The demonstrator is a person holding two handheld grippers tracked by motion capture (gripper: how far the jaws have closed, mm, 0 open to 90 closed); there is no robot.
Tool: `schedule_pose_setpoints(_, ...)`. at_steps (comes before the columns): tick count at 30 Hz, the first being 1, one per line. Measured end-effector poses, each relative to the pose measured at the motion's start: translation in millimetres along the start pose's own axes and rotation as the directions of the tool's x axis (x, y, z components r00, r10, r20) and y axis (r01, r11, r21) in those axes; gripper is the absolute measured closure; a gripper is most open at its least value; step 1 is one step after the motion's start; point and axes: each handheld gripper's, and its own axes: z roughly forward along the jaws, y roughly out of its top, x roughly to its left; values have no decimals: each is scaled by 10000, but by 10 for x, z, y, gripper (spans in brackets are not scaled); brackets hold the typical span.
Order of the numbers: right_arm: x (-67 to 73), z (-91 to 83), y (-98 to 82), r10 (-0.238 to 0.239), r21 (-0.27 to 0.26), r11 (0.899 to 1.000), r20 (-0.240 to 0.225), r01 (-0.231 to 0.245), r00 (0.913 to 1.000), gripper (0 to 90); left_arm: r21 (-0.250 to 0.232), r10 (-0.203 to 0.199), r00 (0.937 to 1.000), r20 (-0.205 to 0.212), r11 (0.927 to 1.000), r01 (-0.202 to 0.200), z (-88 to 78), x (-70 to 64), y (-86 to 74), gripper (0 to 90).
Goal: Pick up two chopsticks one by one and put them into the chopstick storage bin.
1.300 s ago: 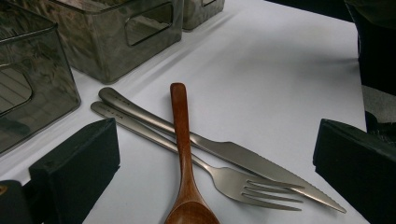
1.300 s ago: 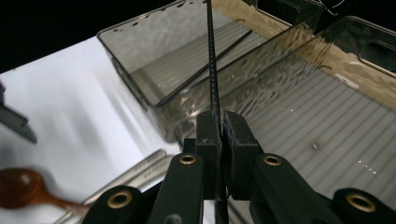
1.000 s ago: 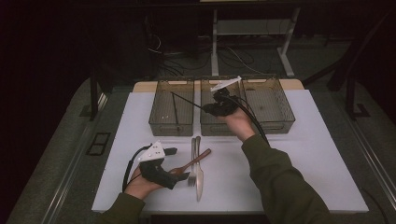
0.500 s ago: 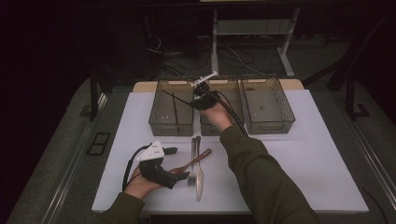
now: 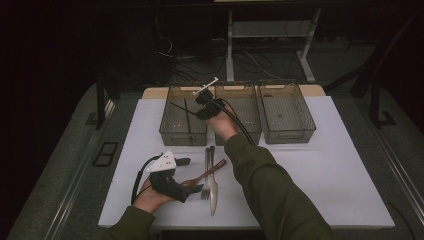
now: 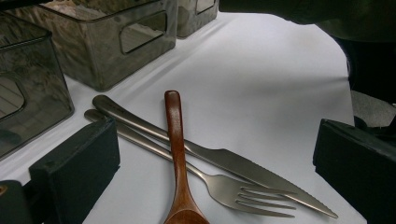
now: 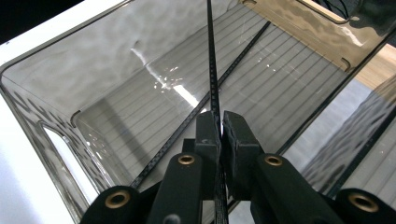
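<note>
My right gripper (image 5: pixel 201 111) hangs over the left clear bin (image 5: pixel 172 131), shut on a thin black chopstick (image 7: pixel 212 70) that points down into the bin. A second black chopstick (image 7: pixel 187 122) lies slanted on the bin's ribbed floor (image 7: pixel 140 116). My left gripper (image 5: pixel 192 175) rests at the near left of the white table, open (image 6: pixel 217 140), its jaws standing either side of a wooden spoon (image 6: pixel 175 140). The spoon lies across a steel fork (image 6: pixel 219 186) and a steel knife (image 6: pixel 224 158).
Two more clear bins stand in the same row at the back, the middle one (image 5: pixel 250 131) and the right one (image 5: pixel 295 134). The table top (image 5: pixel 330 175) is bare white on the right. My right forearm (image 5: pixel 260 185) reaches across the table's middle.
My right gripper has carried the black chopstick leftward, from above the middle bin to above the left bin. The left gripper and the cutlery have stayed put.
</note>
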Motion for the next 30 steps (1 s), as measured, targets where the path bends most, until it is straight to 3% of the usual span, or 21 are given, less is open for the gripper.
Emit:
schedule_pose_setpoints(3, 1, -2, 4, -63, -28, 10000, -49, 63, 10000, 835, 1, -1, 10000, -8, 10000, 1, -1, 0, 0, 0)
schedule_pose_setpoints(10, -25, -74, 12, 31, -408, 9992, -206, -40, 9998, 703, 8, 8, 10000, -16, 10000, -8, 0, -2, 0, 0)
schedule_pose_setpoints(14, -38, -175, 7, 91, -745, 9971, -787, -150, 9969, 583, 45, 22, 10000, -32, 10000, -22, 2, 1, -2, 0)
schedule_pose_setpoints(19, -57, -345, -47, -172, -1247, 9922, -1138, 29, 9934, 457, 99, 98, 9999, -75, 9999, -97, 1, 5, -3, 0)
schedule_pose_setpoints(27, -134, -664, -278, -677, -1779, 9833, -1682, 372, 9834, 372, 186, 87, 9999, -108, 9998, -85, -4, 4, -13, 0)
schedule_pose_setpoints(30, -161, -748, -401, -628, -1961, 9802, -1802, 267, 9816, 343, 163, 28, 9999, -114, 9999, -26, -1, -1, -17, 0)
